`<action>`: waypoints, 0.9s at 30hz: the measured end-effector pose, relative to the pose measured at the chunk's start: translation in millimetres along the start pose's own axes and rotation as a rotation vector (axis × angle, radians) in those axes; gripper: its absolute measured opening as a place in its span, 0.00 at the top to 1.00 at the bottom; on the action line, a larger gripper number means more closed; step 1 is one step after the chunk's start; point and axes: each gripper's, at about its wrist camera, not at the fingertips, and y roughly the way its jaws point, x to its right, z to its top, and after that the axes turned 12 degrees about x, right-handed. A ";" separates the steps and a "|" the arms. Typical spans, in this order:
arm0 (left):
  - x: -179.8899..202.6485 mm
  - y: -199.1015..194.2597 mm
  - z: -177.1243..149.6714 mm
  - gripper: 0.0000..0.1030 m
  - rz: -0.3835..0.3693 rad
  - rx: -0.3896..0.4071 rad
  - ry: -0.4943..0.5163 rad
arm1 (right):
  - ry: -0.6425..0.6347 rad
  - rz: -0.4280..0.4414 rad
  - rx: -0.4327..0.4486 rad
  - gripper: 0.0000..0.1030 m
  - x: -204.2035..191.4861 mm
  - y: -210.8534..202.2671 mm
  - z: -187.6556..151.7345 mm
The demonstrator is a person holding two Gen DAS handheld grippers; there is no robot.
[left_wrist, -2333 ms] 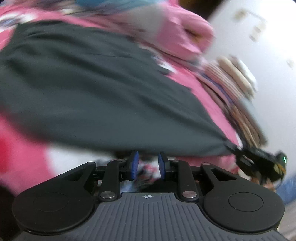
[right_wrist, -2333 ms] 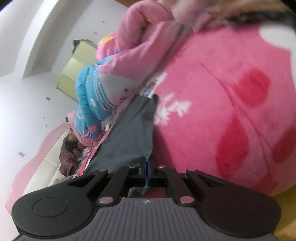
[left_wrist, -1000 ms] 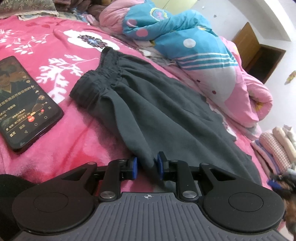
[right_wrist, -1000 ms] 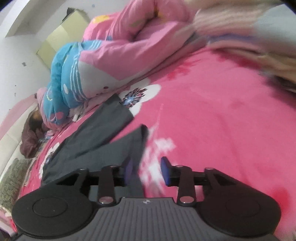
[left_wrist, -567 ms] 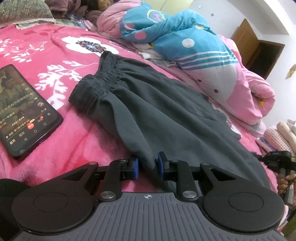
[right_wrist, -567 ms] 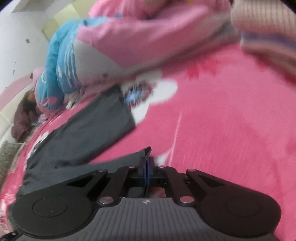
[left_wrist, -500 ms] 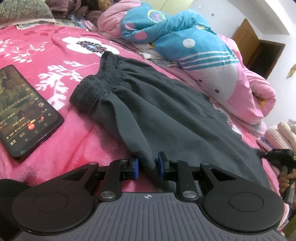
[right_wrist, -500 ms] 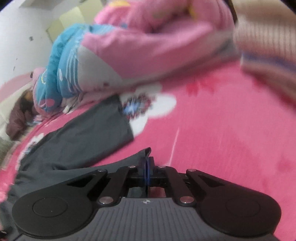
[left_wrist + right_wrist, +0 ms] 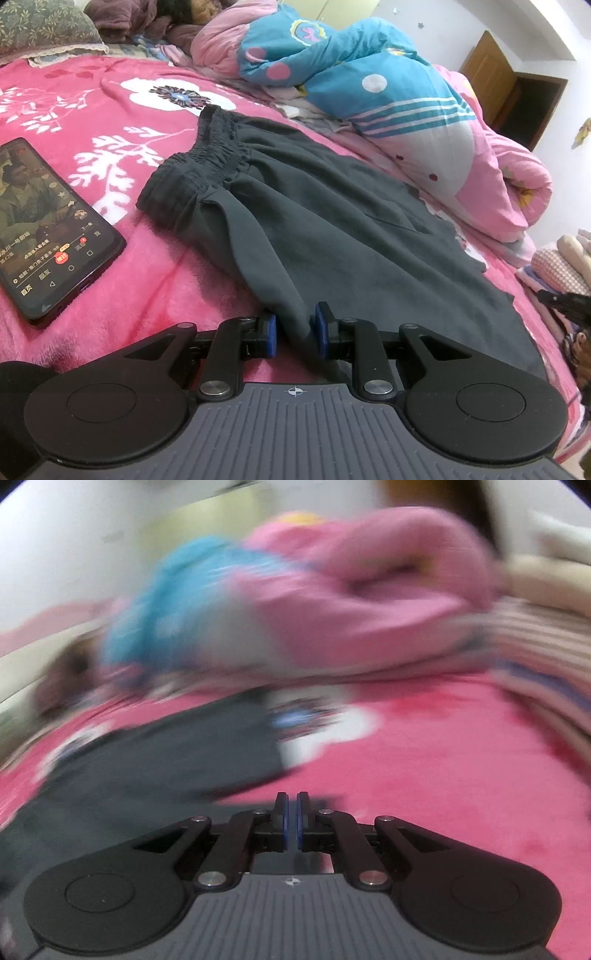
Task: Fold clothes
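Observation:
Dark grey trousers point(image 9: 332, 229) lie flat on the pink flowered blanket point(image 9: 110, 122), elastic waistband at the far left and legs running right. My left gripper point(image 9: 295, 332) is shut on a thick fold at the trousers' near edge, and cloth fills the space between its blue pads. In the left wrist view my right gripper point(image 9: 565, 302) sits at the far right, just past the leg hem. The right wrist view is motion-blurred. There the right gripper point(image 9: 293, 812) has its jaws almost together with a thin slit, and the trousers point(image 9: 147, 768) spread to its left.
A lit phone point(image 9: 48, 229) lies on the blanket left of the waistband. A rolled blue and pink quilt point(image 9: 369, 85) runs along the far side. Folded clothes point(image 9: 557, 266) are stacked at the right, and a patterned pillow point(image 9: 40, 29) sits far left.
The trousers went from being carried in the air to lying on the bed. The right gripper opened, shut on the leg hem, and now shows a thin slit while swinging. The left has held still.

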 end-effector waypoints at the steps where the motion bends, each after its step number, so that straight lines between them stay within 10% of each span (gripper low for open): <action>1: 0.2 -0.1 0.0 0.79 0.000 0.000 -0.001 | -0.034 0.060 -0.028 0.96 -10.3 -1.7 -4.3; 3: -0.2 -0.5 0.3 0.79 -0.001 -0.003 -0.007 | -0.087 0.113 -0.101 0.97 -19.8 4.1 -19.8; 10: -3.0 -2.3 1.7 0.79 -0.010 -0.005 -0.031 | -0.003 -0.237 -0.084 1.00 19.1 -2.0 -9.9; 27: -18.8 -9.2 2.5 0.79 -0.054 0.000 -0.078 | -0.304 0.325 -0.179 0.99 -183.1 11.2 -31.5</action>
